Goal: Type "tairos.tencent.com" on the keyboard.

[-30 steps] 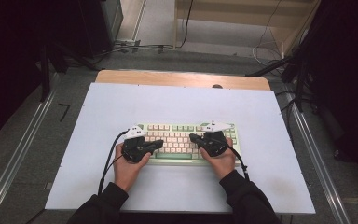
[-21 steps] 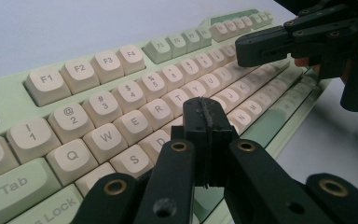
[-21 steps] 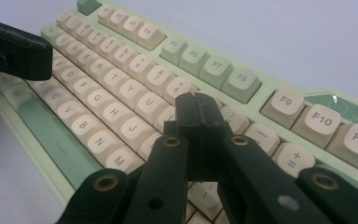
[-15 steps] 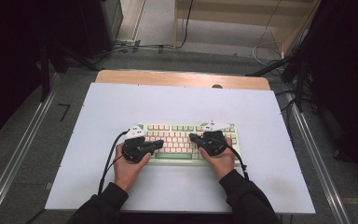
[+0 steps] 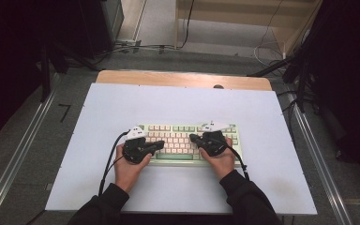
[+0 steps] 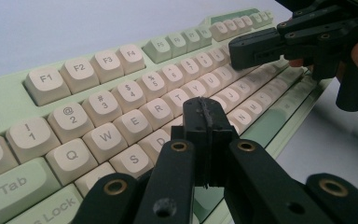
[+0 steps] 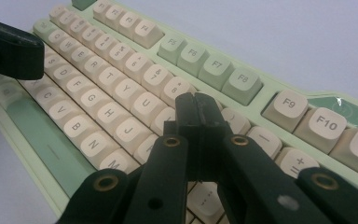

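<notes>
I have both tools poised over the mechanical keyboard (image 5: pixel 187 143), which lies flat on the white table (image 5: pixel 178 101), near its front edge. The left tool (image 6: pixel 204 114) has its jaws pressed together above the D and F keys; the right tool (image 7: pixel 196 112) is likewise closed, above the I and K area. Since a second ago nothing has shifted, so I judge the typing paused between keystrokes.

The pale green plastic keyboard (image 5: pixel 190 143) has matt cream and green keycaps with a faint sheen along their edges. It lies on a smooth, matt white tabletop (image 5: pixel 178 105) backed by a bare light wooden strip (image 5: pixel 168 78). The black plastic left gripper (image 6: pixel 204 114) and black plastic right gripper (image 7: pixel 196 112) look matt, with brassy metal rivets.
</notes>
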`<action>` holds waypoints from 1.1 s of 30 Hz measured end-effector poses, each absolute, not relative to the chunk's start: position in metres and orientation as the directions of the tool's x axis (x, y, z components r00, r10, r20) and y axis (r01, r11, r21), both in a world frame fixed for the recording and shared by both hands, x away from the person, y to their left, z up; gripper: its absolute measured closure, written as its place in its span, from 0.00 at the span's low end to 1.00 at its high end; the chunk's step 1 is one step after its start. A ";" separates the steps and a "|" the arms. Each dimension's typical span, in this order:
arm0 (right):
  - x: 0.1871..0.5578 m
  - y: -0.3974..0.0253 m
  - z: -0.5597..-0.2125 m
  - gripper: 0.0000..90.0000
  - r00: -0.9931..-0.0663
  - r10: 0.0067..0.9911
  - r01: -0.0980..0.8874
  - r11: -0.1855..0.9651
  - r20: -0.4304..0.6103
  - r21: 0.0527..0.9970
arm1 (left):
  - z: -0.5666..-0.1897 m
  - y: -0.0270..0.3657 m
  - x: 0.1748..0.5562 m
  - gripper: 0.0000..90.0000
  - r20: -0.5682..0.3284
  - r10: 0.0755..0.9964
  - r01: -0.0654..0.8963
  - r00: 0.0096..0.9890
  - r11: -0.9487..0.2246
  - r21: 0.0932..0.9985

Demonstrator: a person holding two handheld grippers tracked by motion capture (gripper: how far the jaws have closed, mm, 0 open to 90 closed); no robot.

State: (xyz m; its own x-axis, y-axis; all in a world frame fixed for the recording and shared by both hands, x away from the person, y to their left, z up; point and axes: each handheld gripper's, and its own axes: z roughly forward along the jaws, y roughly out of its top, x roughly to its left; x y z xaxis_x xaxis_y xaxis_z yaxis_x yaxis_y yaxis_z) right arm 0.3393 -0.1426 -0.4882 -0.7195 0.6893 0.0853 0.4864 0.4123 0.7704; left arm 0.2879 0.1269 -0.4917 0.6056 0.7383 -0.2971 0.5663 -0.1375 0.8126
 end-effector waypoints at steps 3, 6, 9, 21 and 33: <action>0.340 -0.142 -0.490 0.98 -0.718 0.690 0.492 0.417 0.086 0.764 | -0.492 0.127 0.288 1.00 -0.299 0.738 0.566 0.605 -0.135 0.813; 0.341 -0.142 -0.491 0.98 -0.719 0.689 0.502 0.421 0.093 0.755 | -0.492 0.127 0.288 1.00 -0.298 0.738 0.566 0.605 -0.136 0.813; 0.340 -0.142 -0.491 0.98 -0.718 0.690 0.504 0.422 0.093 0.753 | -0.492 0.127 0.288 1.00 -0.297 0.738 0.565 0.605 -0.135 0.814; 0.331 -0.143 -0.478 0.98 -0.737 0.665 0.480 0.392 0.119 0.785 | -0.491 0.129 0.288 1.00 -0.296 0.741 0.563 0.602 -0.131 0.816; 0.326 -0.143 -0.474 0.98 -0.750 0.651 0.467 0.392 0.120 0.793 | -0.490 0.132 0.289 1.00 -0.297 0.749 0.564 0.592 -0.123 0.817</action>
